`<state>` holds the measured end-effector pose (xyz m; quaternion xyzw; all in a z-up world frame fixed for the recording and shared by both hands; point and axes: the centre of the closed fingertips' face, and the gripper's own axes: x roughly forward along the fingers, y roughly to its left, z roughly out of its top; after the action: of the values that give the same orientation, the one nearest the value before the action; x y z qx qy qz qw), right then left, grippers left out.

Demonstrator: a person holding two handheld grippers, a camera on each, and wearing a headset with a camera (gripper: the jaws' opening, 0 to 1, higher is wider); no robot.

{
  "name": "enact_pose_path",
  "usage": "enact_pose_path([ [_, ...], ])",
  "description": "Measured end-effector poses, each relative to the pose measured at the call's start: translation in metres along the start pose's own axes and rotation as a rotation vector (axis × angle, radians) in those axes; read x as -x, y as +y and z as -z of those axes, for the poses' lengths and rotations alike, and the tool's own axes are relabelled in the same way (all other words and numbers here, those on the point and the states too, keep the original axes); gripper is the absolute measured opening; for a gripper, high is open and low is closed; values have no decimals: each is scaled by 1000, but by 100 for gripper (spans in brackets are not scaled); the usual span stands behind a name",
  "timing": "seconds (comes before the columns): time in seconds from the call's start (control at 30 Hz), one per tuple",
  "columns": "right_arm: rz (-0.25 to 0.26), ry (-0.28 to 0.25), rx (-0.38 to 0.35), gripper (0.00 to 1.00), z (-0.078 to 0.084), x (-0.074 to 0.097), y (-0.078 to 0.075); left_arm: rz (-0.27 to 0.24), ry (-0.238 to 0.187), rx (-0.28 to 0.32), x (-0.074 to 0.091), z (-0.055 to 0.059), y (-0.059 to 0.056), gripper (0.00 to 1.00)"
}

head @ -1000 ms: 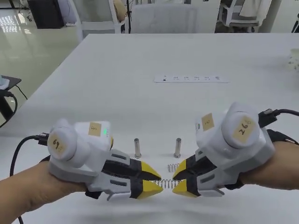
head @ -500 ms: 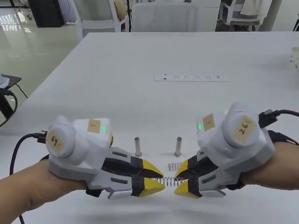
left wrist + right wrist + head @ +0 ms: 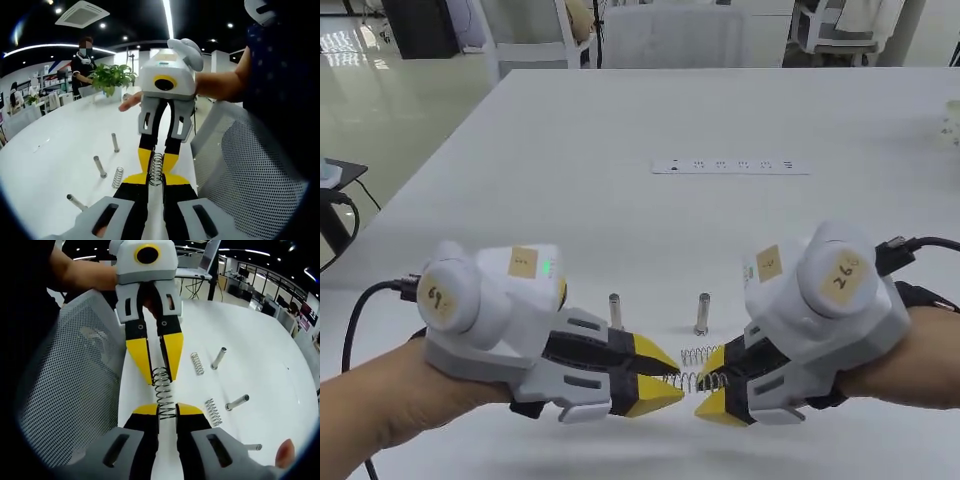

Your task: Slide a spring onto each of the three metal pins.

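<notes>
1 spring (image 3: 690,381) in hand, 3 pins (image 3: 237,402) bare
The left gripper (image 3: 676,381), marked "69", and the right gripper (image 3: 704,385), marked "26", each pinch an end of the spring; 2 pins stand at its 12 o'clock. Next, probably: 1 gripper lets go, and the other lines the coil over a pin.

Head view: my left forearm (image 3: 370,410) and right forearm (image 3: 920,355) come in low from the bottom corners, each hand wrapped behind its gripper body. Left gripper (image 3: 672,382) and right gripper (image 3: 701,390) lie roughly level and point straight at each other, yellow tips almost meeting. Both sets of jaws are drawn in narrow, each pinching one end of the same spring (image 3: 162,387), which bridges the short gap between them.
</notes>
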<state>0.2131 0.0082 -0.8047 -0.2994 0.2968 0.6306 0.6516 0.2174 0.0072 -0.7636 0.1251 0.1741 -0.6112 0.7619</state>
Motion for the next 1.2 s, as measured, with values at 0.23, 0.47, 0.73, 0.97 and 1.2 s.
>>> enact_pose_path([
  [0.23,5,-9,6,9,-3,2,-1,-3,5,4,1,2,0,2],
  [0.47,3,-12,10,9,-7,8,0,-1,17,0,-1,5,0,2],
  [0.73,-5,-19,12,9,-16,13,4,5,28,-3,-1,7,-3,2],
  [0.97,-13,-39,11,9,-28,19,8,6,30,-4,-3,8,-5,3],
  [1.2,-22,-56,4,9,-37,20,11,11,28,-8,-4,7,-7,3],
])
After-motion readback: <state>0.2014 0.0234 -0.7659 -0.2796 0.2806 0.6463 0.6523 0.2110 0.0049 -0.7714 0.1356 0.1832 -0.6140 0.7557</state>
